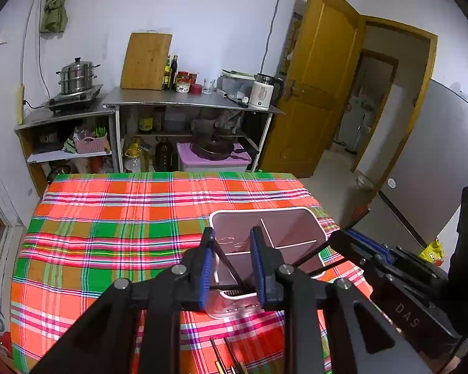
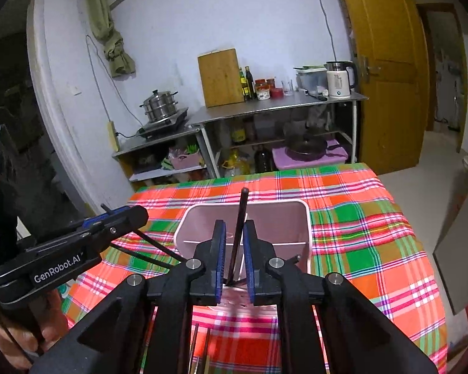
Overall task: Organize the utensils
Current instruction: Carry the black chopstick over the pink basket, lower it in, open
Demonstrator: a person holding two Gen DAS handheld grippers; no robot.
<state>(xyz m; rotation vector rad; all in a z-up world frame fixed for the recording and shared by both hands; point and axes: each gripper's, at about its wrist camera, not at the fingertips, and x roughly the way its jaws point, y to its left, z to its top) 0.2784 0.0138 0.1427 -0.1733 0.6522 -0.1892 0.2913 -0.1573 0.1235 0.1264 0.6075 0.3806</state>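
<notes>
A pink divided utensil holder [image 1: 296,218] [image 2: 284,215] stands on the plaid tablecloth. My left gripper [image 1: 232,265] hovers over its near left part, jaws a little apart around dark chopsticks [image 1: 234,268] that lean down into the holder. My right gripper [image 2: 234,255] is above the holder's near middle, jaws nearly shut around one dark chopstick [image 2: 238,233] that stands almost upright, tip in the holder. The right gripper also shows at the right of the left wrist view [image 1: 352,240], the left one at the left of the right wrist view [image 2: 121,218]. More chopsticks [image 1: 231,358] [image 2: 199,349] lie on the cloth near me.
The table with the plaid cloth [image 1: 109,218] reaches to a far edge. Behind it stand metal shelves with a steamer pot [image 1: 76,76], a cutting board [image 1: 146,60], bottles and a kettle [image 1: 262,92]. A wooden door [image 1: 321,78] stands open at the right.
</notes>
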